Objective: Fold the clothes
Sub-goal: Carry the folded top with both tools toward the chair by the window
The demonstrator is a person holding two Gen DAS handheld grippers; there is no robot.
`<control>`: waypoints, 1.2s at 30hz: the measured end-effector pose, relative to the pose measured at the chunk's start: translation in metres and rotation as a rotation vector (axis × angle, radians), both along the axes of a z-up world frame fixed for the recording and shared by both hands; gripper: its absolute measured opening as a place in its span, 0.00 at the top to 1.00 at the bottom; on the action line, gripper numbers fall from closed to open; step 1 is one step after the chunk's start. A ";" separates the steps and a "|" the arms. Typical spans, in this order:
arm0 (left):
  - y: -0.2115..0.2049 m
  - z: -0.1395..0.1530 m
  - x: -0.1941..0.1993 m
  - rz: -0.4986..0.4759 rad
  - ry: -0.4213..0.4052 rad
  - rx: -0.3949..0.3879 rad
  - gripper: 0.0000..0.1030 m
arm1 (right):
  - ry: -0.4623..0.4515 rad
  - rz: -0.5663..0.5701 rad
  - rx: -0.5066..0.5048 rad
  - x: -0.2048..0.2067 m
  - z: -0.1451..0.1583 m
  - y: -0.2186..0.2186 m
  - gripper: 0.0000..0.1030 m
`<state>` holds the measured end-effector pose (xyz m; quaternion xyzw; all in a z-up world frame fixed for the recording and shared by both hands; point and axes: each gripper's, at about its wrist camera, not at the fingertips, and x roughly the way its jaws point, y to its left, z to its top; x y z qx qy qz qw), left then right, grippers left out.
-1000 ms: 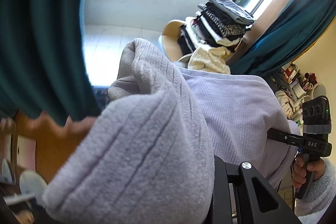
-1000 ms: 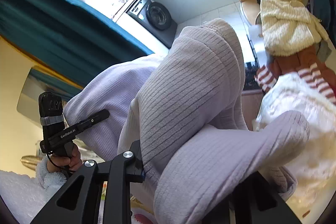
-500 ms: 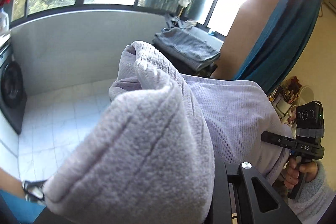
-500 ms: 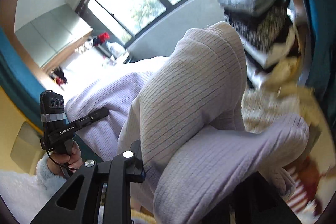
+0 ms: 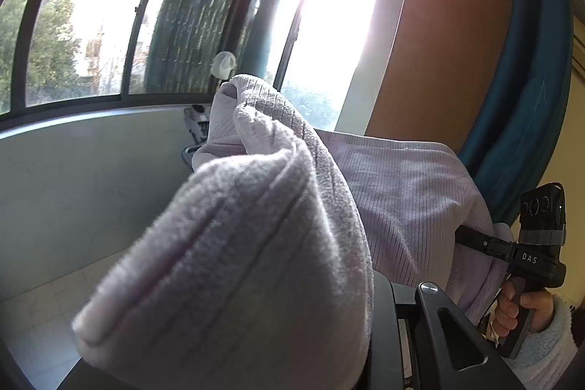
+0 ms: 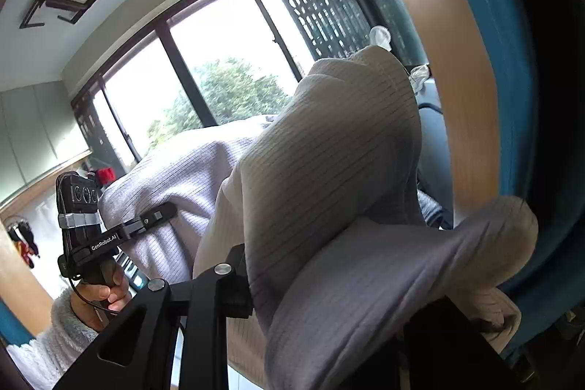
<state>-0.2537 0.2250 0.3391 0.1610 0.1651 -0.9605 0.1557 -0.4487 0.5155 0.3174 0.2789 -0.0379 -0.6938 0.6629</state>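
Lilac ribbed sweater (image 5: pixel 402 192) hangs between us, in front of the window (image 5: pixel 109 24): our left gripper (image 5: pixel 365 335) and right gripper (image 6: pixel 347 317) each pinch a bunched corner. Thick bunching could slip from either gripper, spoiling the fold.

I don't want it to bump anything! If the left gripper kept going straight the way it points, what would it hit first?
Probably the lilac sweater that the left gripper is clamped on; it bunches right in front. Beyond it, likely the grey wall under the window, though depth is unclear.
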 end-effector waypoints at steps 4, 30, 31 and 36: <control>-0.071 0.004 -0.057 -0.133 0.027 -0.046 0.74 | 0.009 -0.123 -0.027 -0.027 0.005 -0.049 0.73; -0.257 -0.178 -0.164 -0.399 -0.247 0.340 0.74 | -0.212 -0.494 0.249 -0.100 -0.103 -0.227 0.73; -0.256 -0.171 -0.164 -0.405 -0.240 0.330 0.74 | -0.192 -0.491 0.245 -0.094 -0.093 -0.229 0.73; -0.258 -0.157 -0.154 -0.408 -0.223 0.310 0.73 | -0.148 -0.474 0.242 -0.092 -0.083 -0.232 0.73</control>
